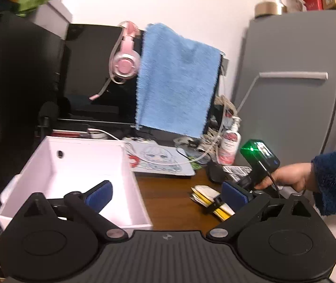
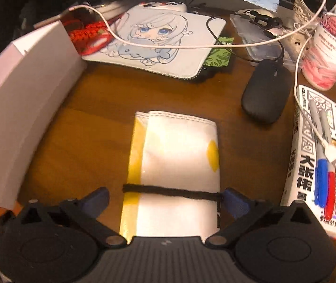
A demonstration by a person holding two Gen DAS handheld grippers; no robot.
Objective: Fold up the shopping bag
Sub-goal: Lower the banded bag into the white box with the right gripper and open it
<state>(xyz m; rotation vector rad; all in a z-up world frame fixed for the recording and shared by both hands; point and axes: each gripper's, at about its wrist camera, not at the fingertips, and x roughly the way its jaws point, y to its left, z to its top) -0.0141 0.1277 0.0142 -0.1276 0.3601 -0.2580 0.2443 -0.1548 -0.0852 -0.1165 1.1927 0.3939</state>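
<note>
The shopping bag (image 2: 179, 155) lies folded into a narrow white and yellow packet on the brown desk, with a black band (image 2: 171, 192) around its near end. My right gripper (image 2: 168, 201) is open and straddles that banded end, one blue pad (image 2: 235, 202) close to the band's right tip. In the left wrist view the bag (image 1: 205, 194) shows small beside the right pad. My left gripper (image 1: 168, 197) is open and holds nothing; its left finger (image 1: 99, 195) hangs over a white box. A hand (image 1: 288, 176) in a dark fleece sleeve holds the other gripper's handle.
An open white box (image 1: 73, 172) stands left of the bag. Behind it lie a cartoon mouse pad (image 2: 153, 40), a black mouse (image 2: 264, 92) and white cables. A book with pens (image 2: 318, 155) and a lotion bottle (image 2: 328, 47) sit right. A blue towel (image 1: 177, 77) hangs over the monitor.
</note>
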